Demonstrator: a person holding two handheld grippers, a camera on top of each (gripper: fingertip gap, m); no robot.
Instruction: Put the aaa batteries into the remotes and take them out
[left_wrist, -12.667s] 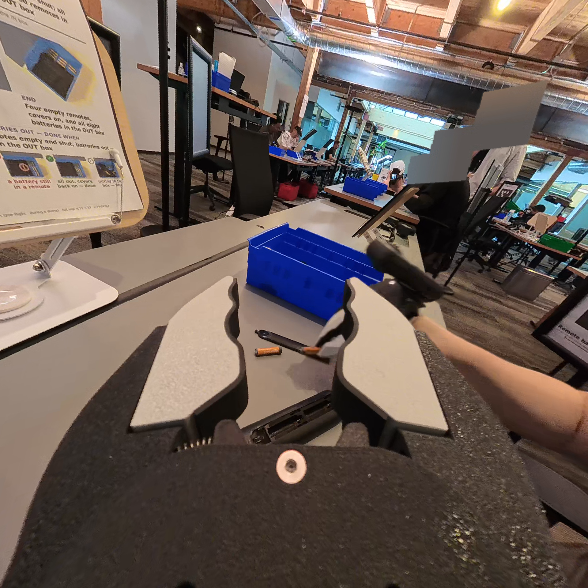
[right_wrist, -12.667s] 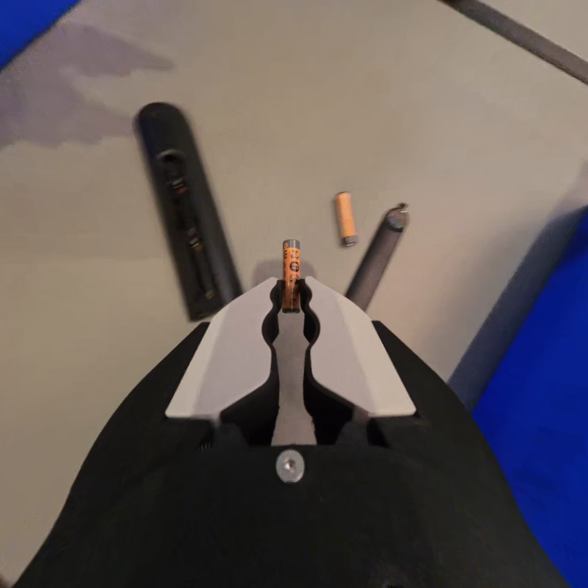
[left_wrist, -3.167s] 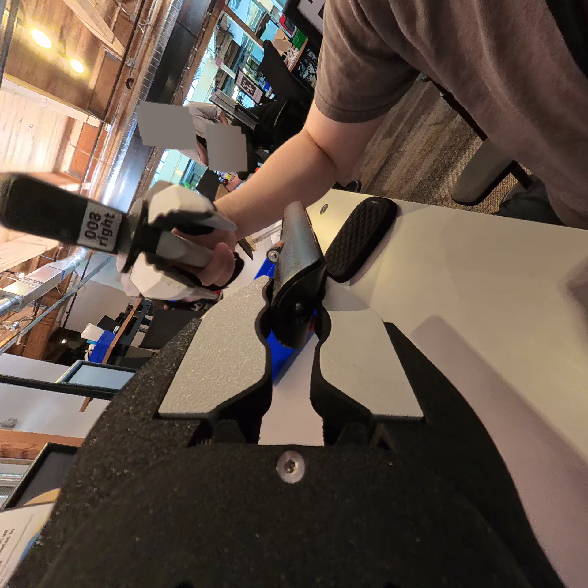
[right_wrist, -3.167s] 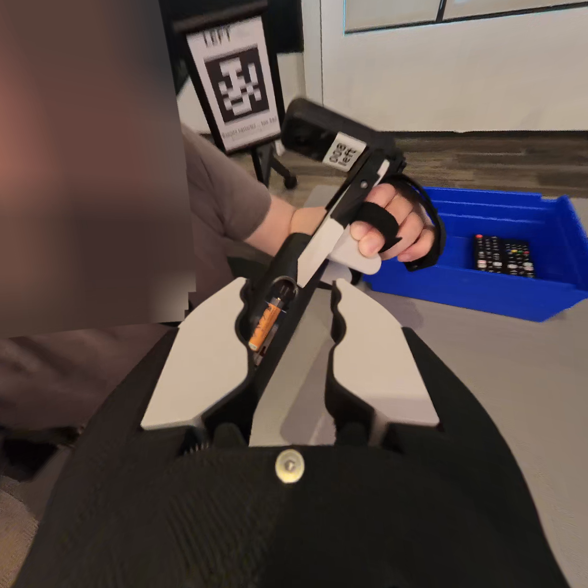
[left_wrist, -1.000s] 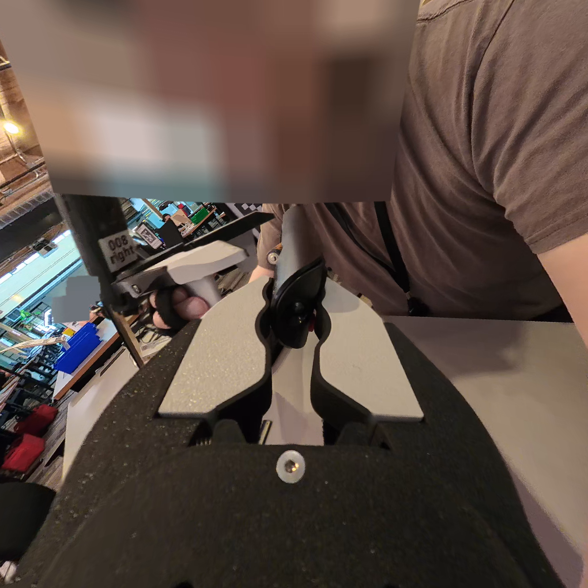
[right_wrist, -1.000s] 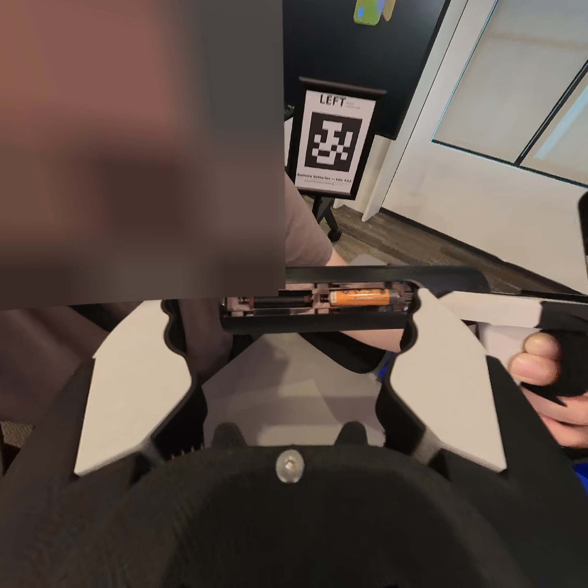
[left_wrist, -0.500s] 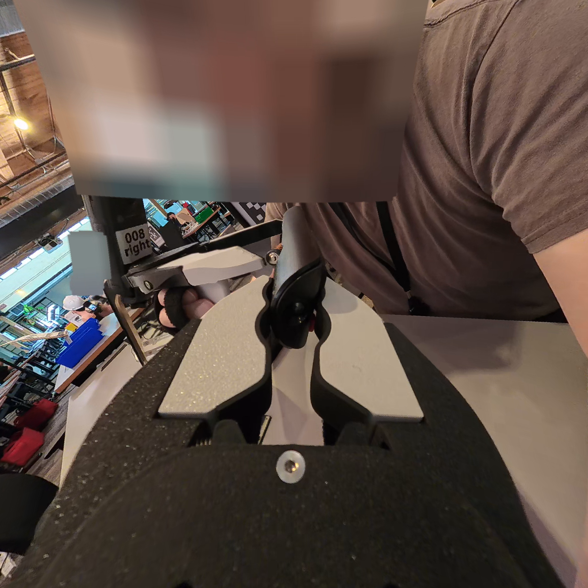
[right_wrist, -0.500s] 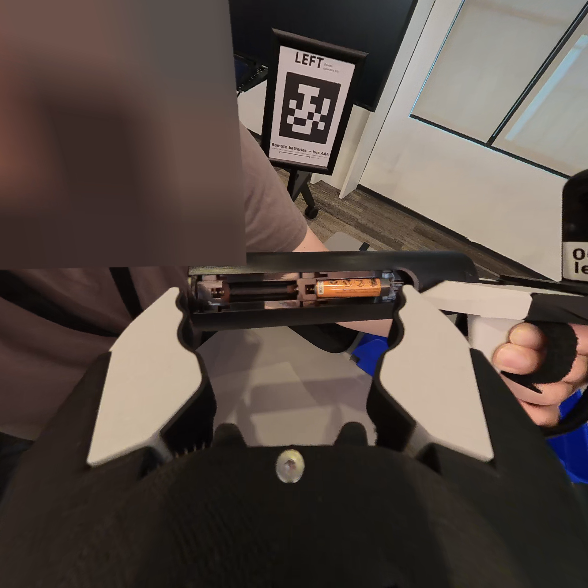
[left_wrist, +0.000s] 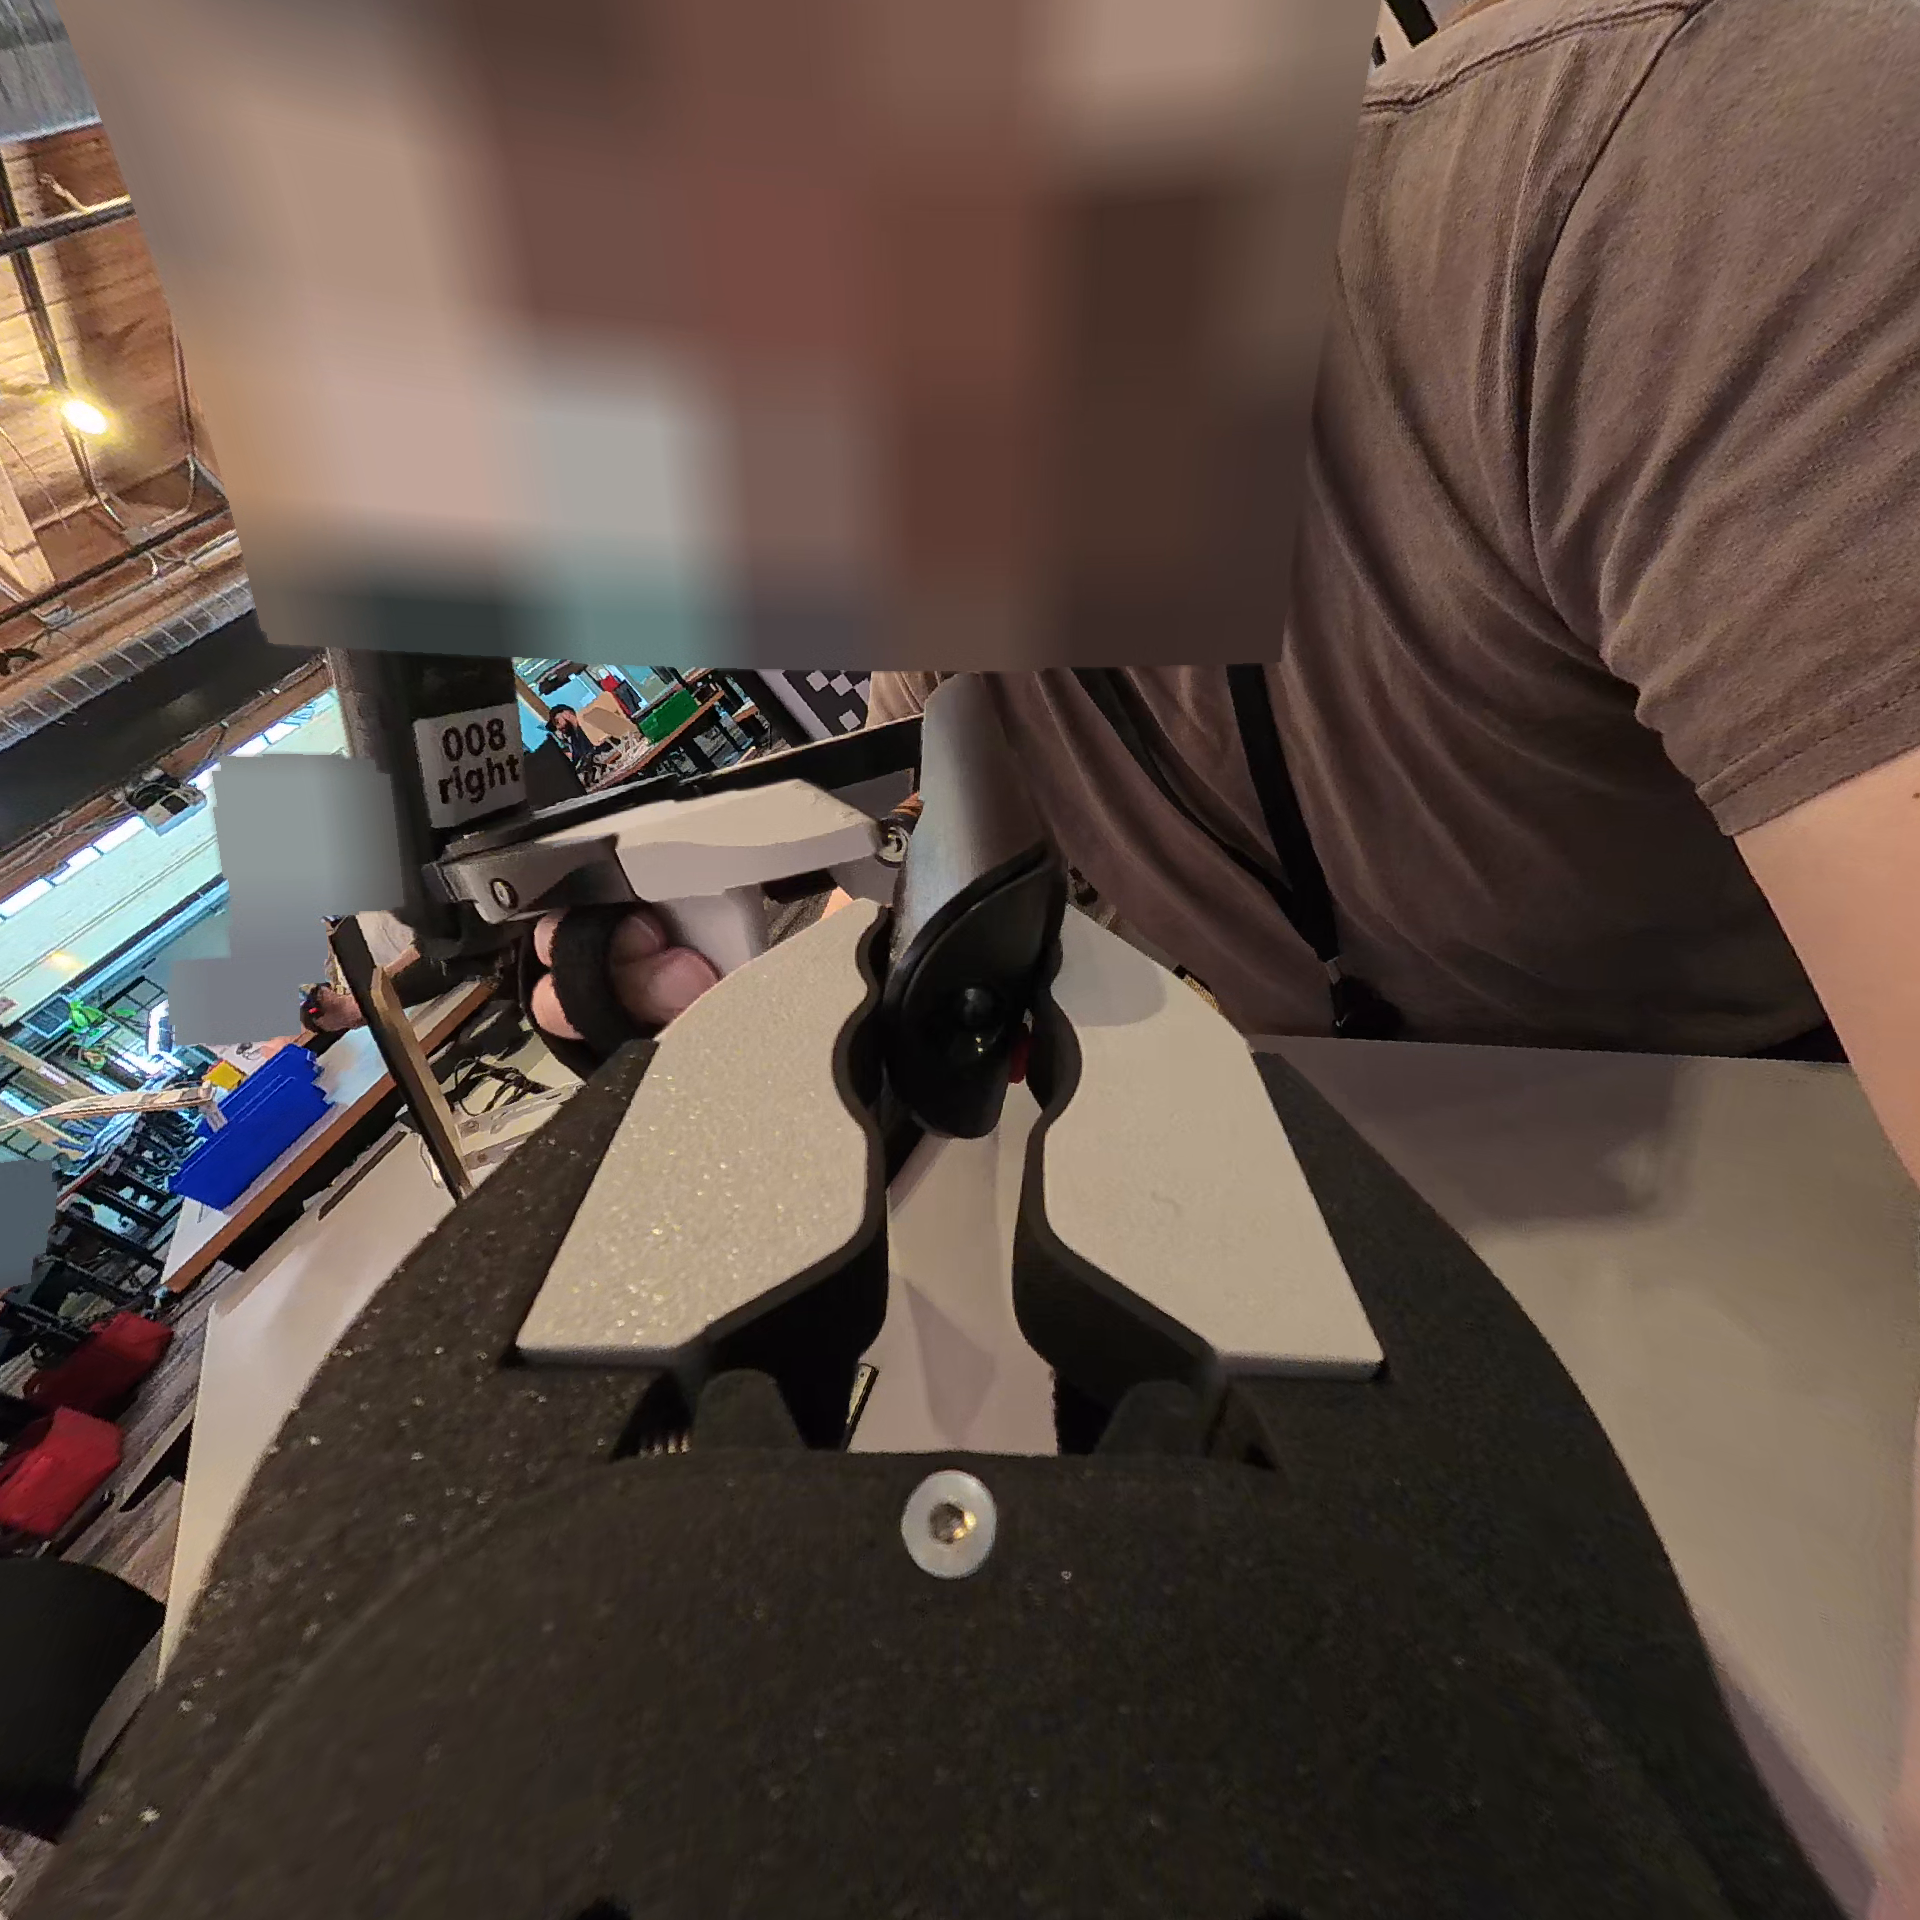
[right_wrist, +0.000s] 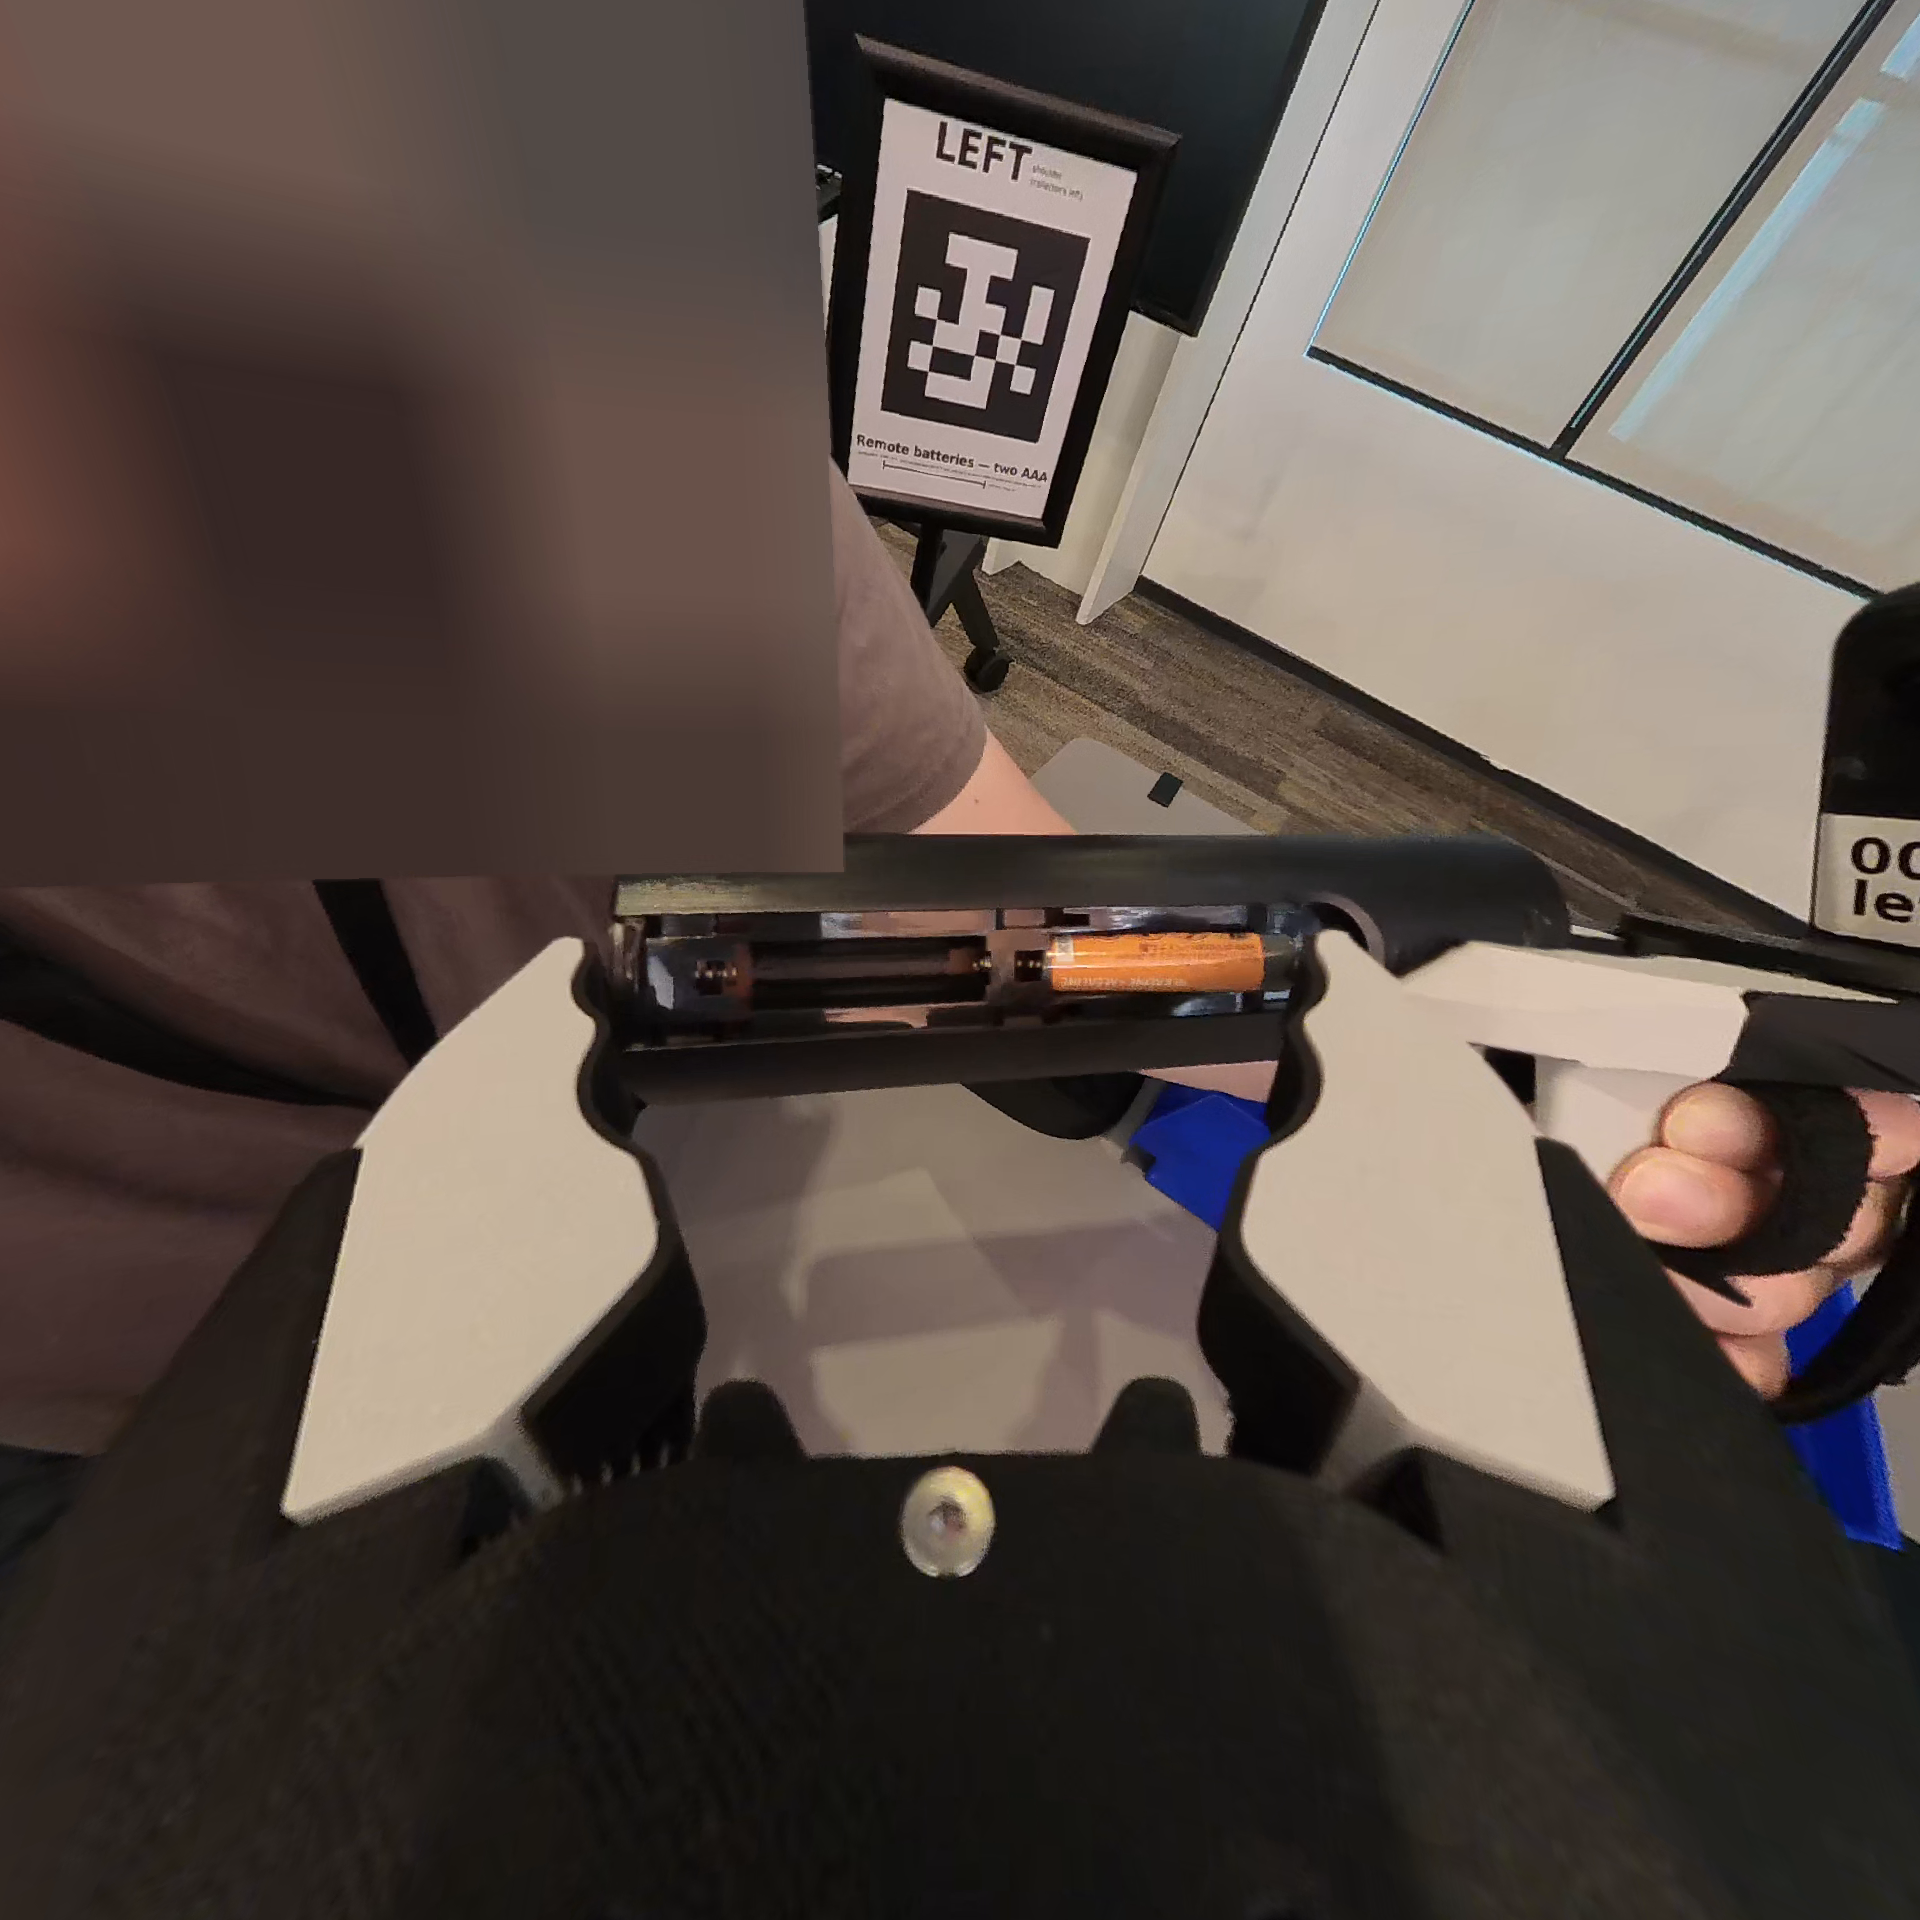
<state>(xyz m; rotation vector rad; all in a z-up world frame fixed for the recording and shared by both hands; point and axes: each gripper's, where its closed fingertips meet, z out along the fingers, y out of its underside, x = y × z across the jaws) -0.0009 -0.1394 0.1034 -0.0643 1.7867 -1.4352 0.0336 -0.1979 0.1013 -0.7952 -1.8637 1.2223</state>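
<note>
Right wrist view: the right gripper (right_wrist: 951, 997) is spread wide, its fingertips at either end of the black remote's (right_wrist: 1039, 1049) open bay at frame centre, where 1 orange battery (right_wrist: 1155, 961) sits in the right slot. The left gripper (left_wrist: 961, 997) clamps that remote (left_wrist: 971, 987) above the worktop (left_wrist: 1558, 1195).

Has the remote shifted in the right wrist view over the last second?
Yes. The remote has dropped lower in frame, away from the framed sign behind it, and sits closer between the open right gripper fingertips.
</note>
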